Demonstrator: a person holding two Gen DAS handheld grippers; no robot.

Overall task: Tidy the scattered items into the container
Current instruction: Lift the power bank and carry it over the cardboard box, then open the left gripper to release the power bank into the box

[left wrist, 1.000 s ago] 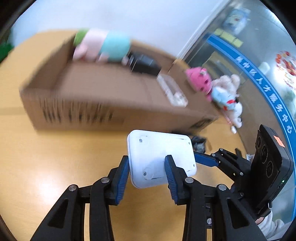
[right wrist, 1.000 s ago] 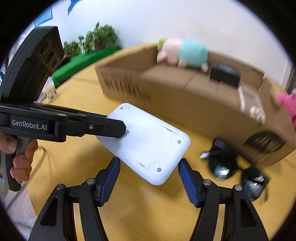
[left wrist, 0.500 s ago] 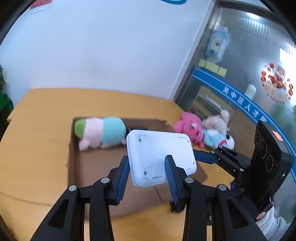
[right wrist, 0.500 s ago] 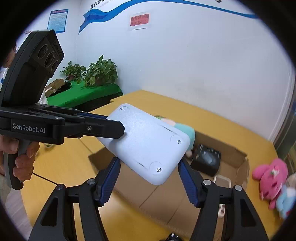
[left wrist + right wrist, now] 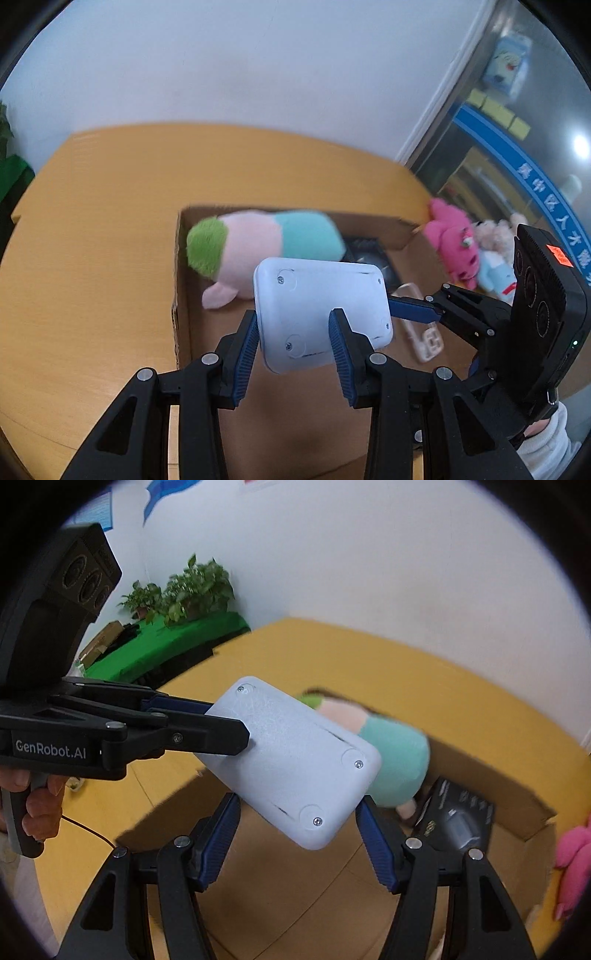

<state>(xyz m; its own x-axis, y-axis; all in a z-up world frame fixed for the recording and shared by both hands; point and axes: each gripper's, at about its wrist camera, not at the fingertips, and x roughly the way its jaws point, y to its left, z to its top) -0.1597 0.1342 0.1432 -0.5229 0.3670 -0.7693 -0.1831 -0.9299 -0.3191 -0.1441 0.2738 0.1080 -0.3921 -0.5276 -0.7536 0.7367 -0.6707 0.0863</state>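
A white flat plastic device [image 5: 321, 314] is held above the open cardboard box [image 5: 181, 258]. My left gripper [image 5: 293, 328] is shut on its short sides; it also shows in the right wrist view [image 5: 291, 760]. My right gripper [image 5: 299, 827] is shut on the device's other edges, its blue finger [image 5: 410, 308] touching the right edge. In the box lie a green, pink and teal plush [image 5: 258, 251], a black box [image 5: 458, 819] and a clear phone case [image 5: 421, 332].
A pink plush [image 5: 454, 240] and pale plush toys [image 5: 495, 258] lie on the wooden table [image 5: 92, 258] right of the box. Potted plants [image 5: 184, 590] and a green surface stand far left. A white wall is behind the table.
Both grippers have lifted the white device from table level by the box's side to above the open box, now nearer its inside. The sunglasses on the table have left view.
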